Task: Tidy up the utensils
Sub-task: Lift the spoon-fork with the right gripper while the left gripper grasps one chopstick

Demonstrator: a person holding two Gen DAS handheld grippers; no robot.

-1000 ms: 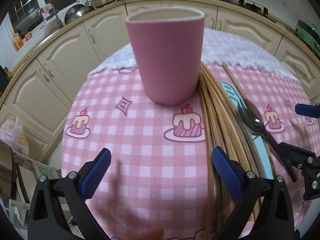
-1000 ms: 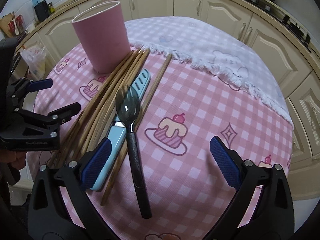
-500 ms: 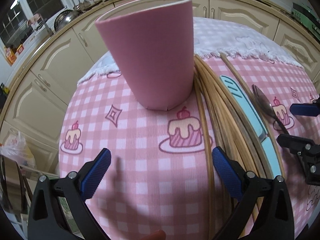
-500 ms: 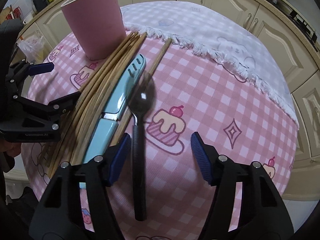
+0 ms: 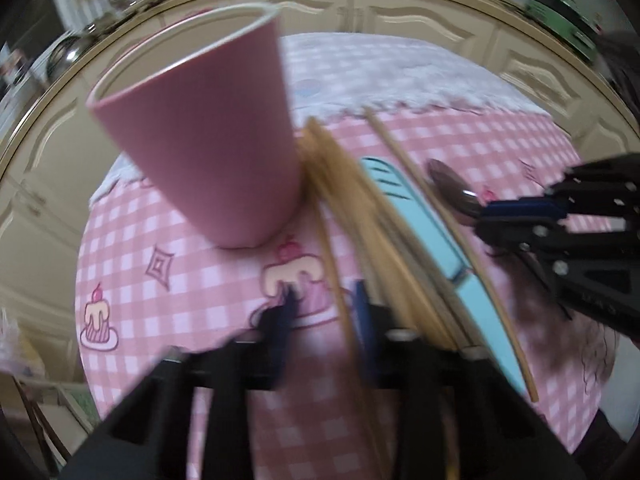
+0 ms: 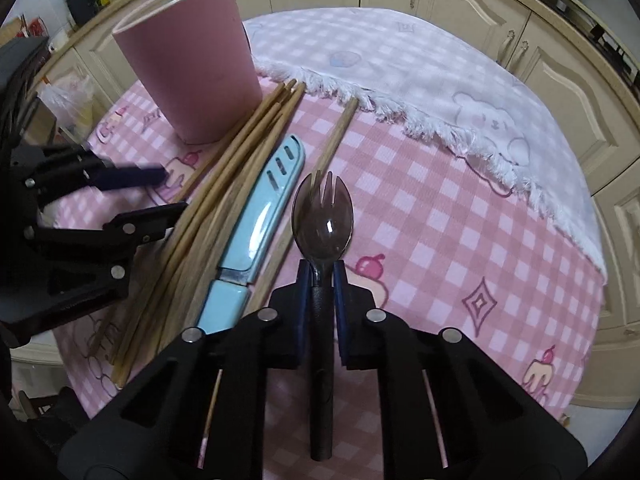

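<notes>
right wrist: right gripper (image 6: 320, 280) tilted down, jaws just closed, pinching spork (image 6: 322, 216).

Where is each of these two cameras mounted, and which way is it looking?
Left wrist view: sits on the left gripper, looking down along its fingers at the pink cup and a single chopstick between its blurred jaws.
Right wrist view: sits on the right gripper, looking down at the spork it clamps.
Both show the cup, the chopsticks, the blue knife, the checked tablecloth and the other gripper.
</notes>
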